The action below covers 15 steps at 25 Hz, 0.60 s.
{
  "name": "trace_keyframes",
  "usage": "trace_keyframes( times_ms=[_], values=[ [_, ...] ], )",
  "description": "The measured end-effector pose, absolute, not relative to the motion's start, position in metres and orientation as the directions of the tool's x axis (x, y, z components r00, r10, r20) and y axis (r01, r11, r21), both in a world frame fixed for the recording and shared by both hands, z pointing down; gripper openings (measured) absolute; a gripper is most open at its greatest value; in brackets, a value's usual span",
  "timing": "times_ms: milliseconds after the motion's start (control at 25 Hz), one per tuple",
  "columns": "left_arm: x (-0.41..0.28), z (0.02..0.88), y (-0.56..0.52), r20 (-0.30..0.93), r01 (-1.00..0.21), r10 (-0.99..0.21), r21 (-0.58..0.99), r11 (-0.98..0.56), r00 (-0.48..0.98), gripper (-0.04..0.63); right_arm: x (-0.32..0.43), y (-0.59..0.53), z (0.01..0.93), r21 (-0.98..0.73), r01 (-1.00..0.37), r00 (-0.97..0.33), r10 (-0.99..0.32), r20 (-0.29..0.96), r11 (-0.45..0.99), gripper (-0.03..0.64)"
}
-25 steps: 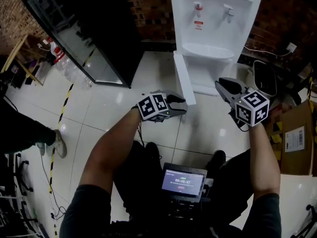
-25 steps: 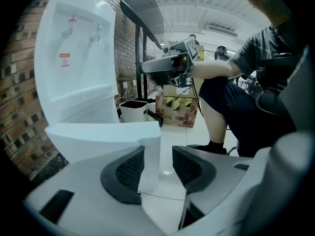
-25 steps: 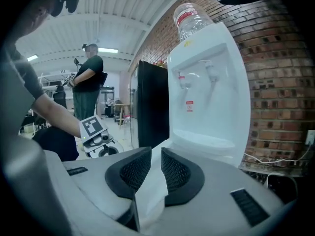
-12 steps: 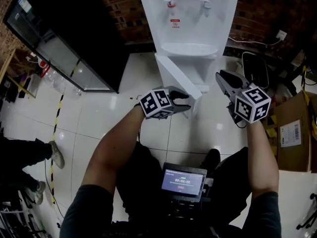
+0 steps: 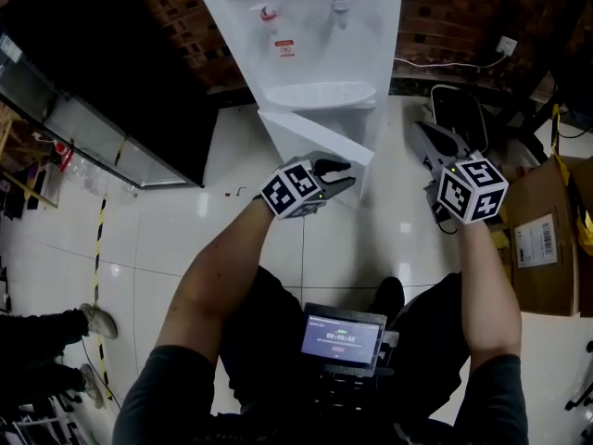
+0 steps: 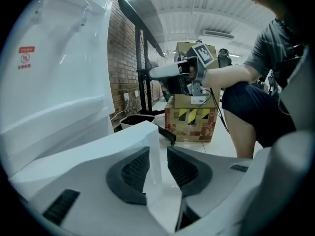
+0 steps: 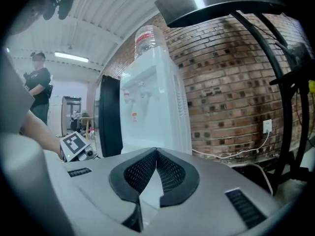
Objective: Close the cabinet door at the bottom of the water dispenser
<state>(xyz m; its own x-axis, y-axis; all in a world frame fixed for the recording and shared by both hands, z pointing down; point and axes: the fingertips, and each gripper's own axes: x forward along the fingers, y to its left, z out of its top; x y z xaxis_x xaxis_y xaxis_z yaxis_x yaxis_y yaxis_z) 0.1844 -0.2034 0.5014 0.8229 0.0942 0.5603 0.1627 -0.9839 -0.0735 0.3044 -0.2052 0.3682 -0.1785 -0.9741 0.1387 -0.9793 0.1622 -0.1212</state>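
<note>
Looking down: cabinet door stands ajar under the water dispenser, left claw at its free edge. Left gripper view: jaws have just been closing, door edge between them, not yet pinched; I'd push it squarely home. Right gripper view: right claw pressed together, empty.

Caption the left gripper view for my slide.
Left gripper, jaws having just been closing, straddles the edge of the open cabinet door.
</note>
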Motion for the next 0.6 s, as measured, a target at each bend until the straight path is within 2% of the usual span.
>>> trace_keyframes(
  times_ms=[200,320,600],
  values=[
    [0.21,0.503,-0.22,0.533,0.095,0.049,-0.061,-0.994,0.845,0.131,0.328,-0.207,0.372,-0.119,-0.986,-0.136,-0.981,0.137,0.12,0.008],
    [0.221,0.505,-0.232,0.526,0.043,0.008,-0.054,-0.998,0.851,0.08,0.336,-0.211,0.376,-0.121,-0.987,-0.121,-0.983,0.141,0.104,0.008],
    [0.241,0.503,-0.258,0.471,-0.064,-0.04,0.034,-0.997,0.881,0.057,0.342,-0.22,0.392,-0.086,-0.991,-0.12,-0.977,0.174,0.106,0.008]
  ],
)
